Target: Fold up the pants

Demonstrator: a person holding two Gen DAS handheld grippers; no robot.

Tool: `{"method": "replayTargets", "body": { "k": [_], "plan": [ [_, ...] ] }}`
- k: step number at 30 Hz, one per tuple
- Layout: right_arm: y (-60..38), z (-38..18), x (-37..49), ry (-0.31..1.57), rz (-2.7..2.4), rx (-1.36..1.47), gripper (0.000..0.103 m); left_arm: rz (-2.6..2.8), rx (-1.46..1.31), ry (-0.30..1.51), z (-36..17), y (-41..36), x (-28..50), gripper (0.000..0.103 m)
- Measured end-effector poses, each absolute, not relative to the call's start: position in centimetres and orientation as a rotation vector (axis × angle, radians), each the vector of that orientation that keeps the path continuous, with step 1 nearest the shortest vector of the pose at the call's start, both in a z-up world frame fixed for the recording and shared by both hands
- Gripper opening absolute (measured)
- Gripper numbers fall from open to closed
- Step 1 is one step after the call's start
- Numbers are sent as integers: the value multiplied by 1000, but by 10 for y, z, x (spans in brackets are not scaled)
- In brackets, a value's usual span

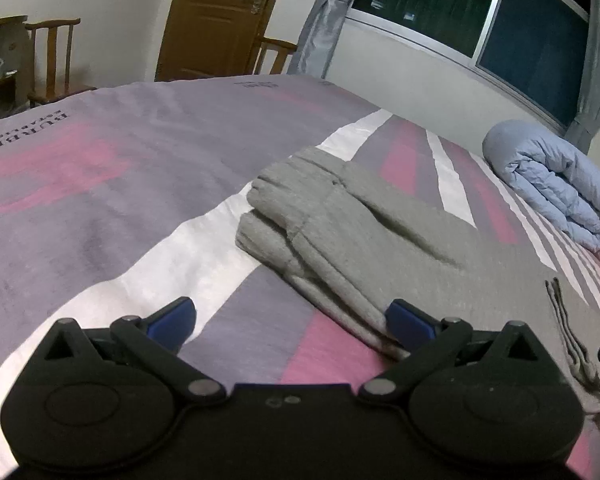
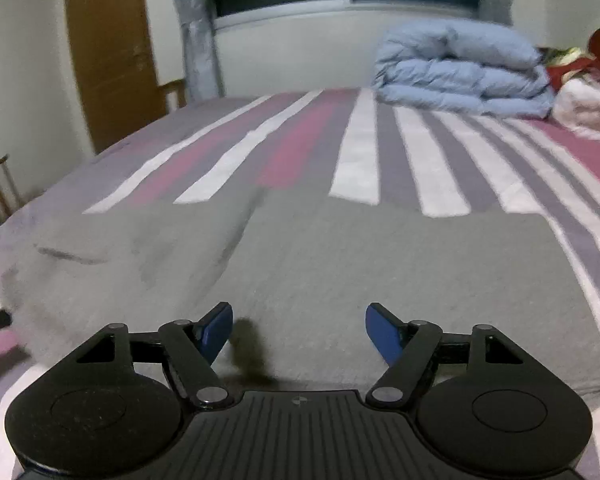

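Striped pink-grey-white bedsheet (image 2: 356, 168) carried grey knit pants (image 2: 340, 264), partly folded. Left gripper (image 1: 290, 320) and right gripper (image 2: 299, 330) were held spread, empty. Next fold likely needed an edge pinched.

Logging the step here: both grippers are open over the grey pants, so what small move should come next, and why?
Probably close the left gripper on the near edge of the grey pants. It hangs open beside that edge, the right gripper is open too, and the pants look only partly folded.
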State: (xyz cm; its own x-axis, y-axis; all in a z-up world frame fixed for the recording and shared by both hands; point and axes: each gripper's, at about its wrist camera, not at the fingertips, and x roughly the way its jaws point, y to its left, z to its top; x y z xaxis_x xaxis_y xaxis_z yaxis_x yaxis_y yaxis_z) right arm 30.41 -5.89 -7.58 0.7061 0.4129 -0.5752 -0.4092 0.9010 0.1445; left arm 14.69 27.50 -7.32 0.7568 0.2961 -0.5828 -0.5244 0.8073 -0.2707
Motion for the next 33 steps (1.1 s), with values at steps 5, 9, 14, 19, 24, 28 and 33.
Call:
{"method": "replayTargets", "body": {
  "k": [5,9,14,19,24,28,33],
  "plan": [
    [-26,-101,299,745,464,-201,103,460,-454,556,-74,279,147,97],
    [-38,-99,287,669,464,-170,103,463,-451,571,-75,279,149,97],
    [-57,-109,295,713,458,-112,103,466,-445,584,-76,278,153,97],
    [-66,-100,284,717,508,-121,103,478,-459,577,-78,278,152,97],
    [-86,-100,266,634,571,-22,103,484,-475,568,-80,278,151,97],
    [-91,-95,244,646,623,-87,103,498,-451,590,-80,275,155,98],
    [-130,-70,217,464,621,-2,103,454,-507,554,-74,282,149,97]
  ]
}}
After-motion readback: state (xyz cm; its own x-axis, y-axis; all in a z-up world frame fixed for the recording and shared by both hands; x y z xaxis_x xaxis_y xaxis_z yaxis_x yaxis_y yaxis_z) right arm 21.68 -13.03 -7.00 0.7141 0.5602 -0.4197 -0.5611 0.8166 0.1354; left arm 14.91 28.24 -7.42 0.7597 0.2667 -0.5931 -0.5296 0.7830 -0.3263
